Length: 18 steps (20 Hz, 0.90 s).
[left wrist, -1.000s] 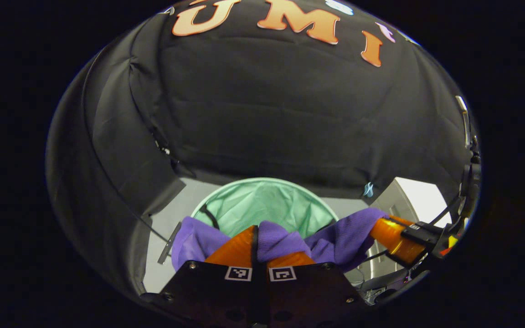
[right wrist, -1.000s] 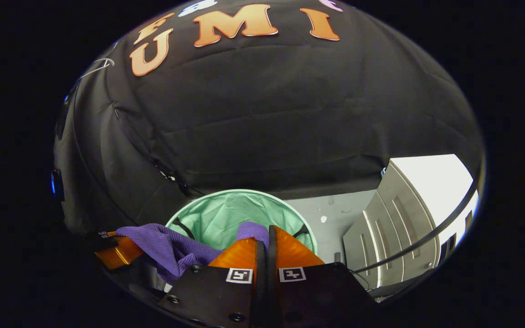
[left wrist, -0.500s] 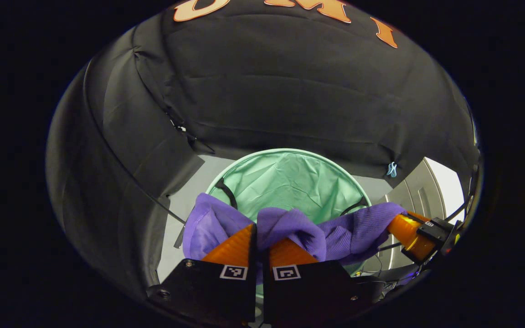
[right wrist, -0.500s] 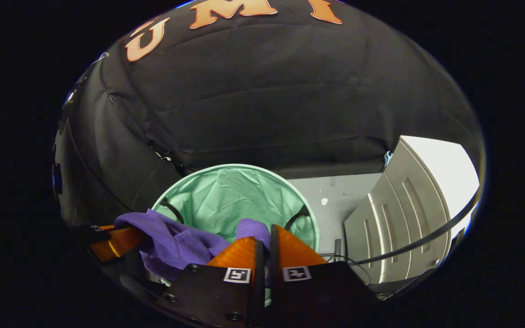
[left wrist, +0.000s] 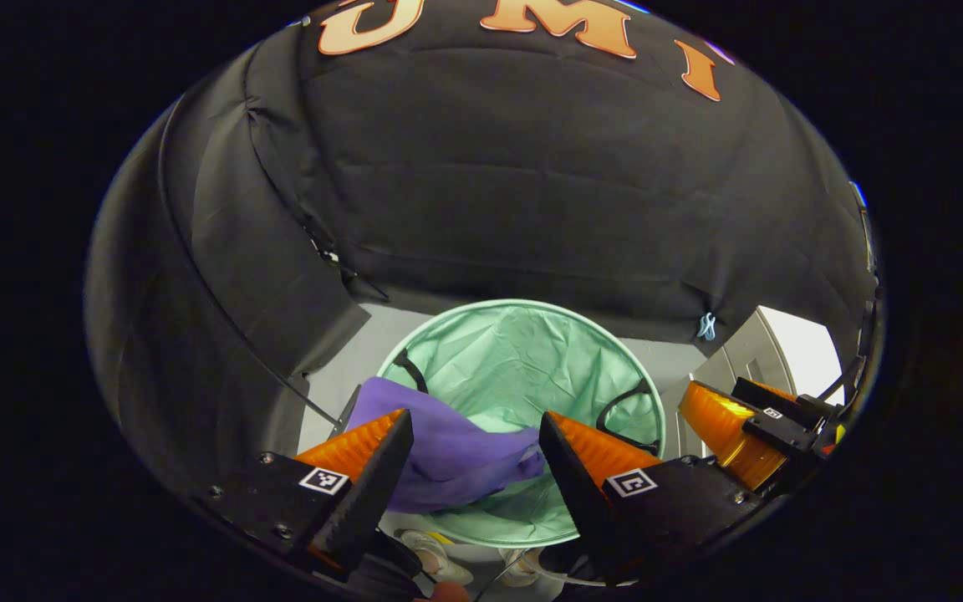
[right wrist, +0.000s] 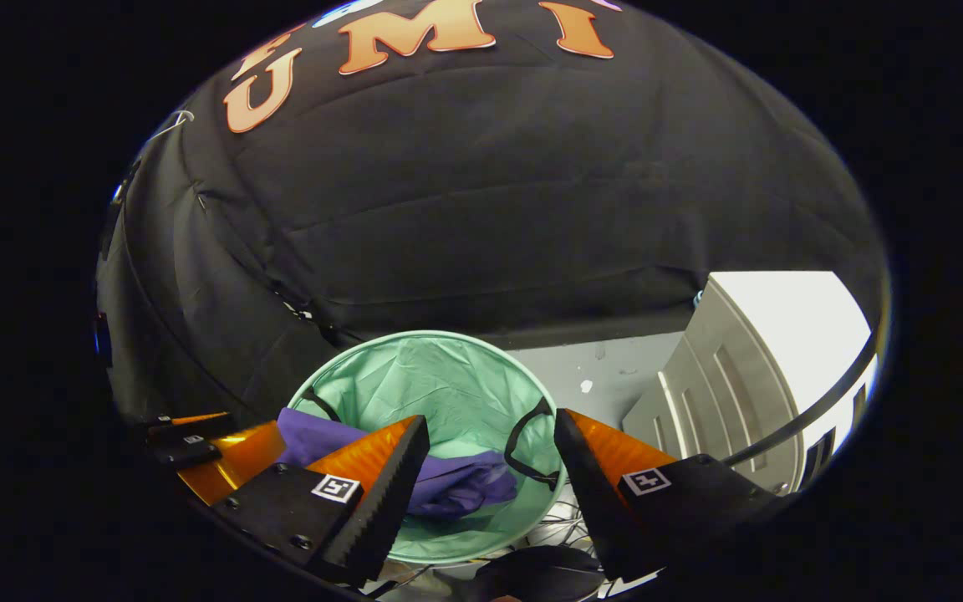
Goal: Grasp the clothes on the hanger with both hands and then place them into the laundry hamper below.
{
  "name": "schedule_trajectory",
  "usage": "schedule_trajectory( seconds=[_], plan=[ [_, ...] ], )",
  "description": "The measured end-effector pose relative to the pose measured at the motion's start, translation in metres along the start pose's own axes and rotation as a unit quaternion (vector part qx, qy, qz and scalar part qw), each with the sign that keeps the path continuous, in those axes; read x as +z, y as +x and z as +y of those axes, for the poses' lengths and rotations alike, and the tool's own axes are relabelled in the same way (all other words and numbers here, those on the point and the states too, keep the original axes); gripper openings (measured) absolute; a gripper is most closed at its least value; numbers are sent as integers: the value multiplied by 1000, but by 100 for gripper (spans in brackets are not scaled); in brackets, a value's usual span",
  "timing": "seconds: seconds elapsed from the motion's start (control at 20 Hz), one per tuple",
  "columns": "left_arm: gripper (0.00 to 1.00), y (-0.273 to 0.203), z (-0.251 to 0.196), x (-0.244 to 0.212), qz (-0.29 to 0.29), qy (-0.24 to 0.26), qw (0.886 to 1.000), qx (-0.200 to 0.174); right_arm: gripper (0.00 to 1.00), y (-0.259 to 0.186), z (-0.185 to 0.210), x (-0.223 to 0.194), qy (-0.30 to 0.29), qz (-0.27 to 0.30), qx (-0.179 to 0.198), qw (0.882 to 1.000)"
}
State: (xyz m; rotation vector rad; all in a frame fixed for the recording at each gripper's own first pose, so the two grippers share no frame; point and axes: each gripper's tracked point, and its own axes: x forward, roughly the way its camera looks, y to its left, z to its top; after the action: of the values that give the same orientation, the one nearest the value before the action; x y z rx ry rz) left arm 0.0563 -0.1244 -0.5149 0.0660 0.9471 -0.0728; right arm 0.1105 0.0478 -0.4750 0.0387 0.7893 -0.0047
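The purple garment [left wrist: 448, 451] lies inside the round mint-green hamper [left wrist: 532, 351] below me, draped toward its left rim. My left gripper [left wrist: 473, 451] hangs open above the hamper, nothing between its fingers. In the right gripper view the same purple garment [right wrist: 456, 485] rests in the hamper [right wrist: 440, 376], and my right gripper [right wrist: 490, 468] is open over it, holding nothing. The right gripper [left wrist: 741, 435] appears at the lower right of the left gripper view, and the left gripper [right wrist: 214, 451] at the lower left of the right gripper view.
The hamper has two black handles [right wrist: 523, 443] on its rim and stands on a grey floor [right wrist: 607, 376]. A grey panelled cabinet [right wrist: 724, 401] stands to the right. Black cloth walls close in behind and on the left. Cables [right wrist: 548, 518] lie on the floor near the hamper.
Both grippers have gone from shut on the purple garment to wide open. The garment has dropped out of them into the hamper.
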Motion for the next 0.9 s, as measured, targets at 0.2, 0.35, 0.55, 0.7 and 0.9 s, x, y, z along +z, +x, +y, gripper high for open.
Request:
schedule_trajectory(
  seconds=[0.2, 0.35, 0.55, 0.7, 0.9],
  plan=[
    [98, -27, 1, 31, -40, -26, 999, -6, 99, -30, 9, 26, 1, -33, 8, 999],
    [98, -56, 7, 54, -78, -28, 997, -7, 99, -57, 11, 46, -3, -61, 11, 998],
    [97, -93, 13, 83, -130, -26, 991, -3, 98, -99, 13, 82, -1, -112, 11, 994],
    [97, -118, 20, 101, -172, -25, 985, 2, 98, -127, 12, 108, 8, -151, 15, 988],
    [96, -158, 30, 133, -241, -3, 970, 16, 98, -160, 10, 130, 13, -191, 18, 981]
  ],
)
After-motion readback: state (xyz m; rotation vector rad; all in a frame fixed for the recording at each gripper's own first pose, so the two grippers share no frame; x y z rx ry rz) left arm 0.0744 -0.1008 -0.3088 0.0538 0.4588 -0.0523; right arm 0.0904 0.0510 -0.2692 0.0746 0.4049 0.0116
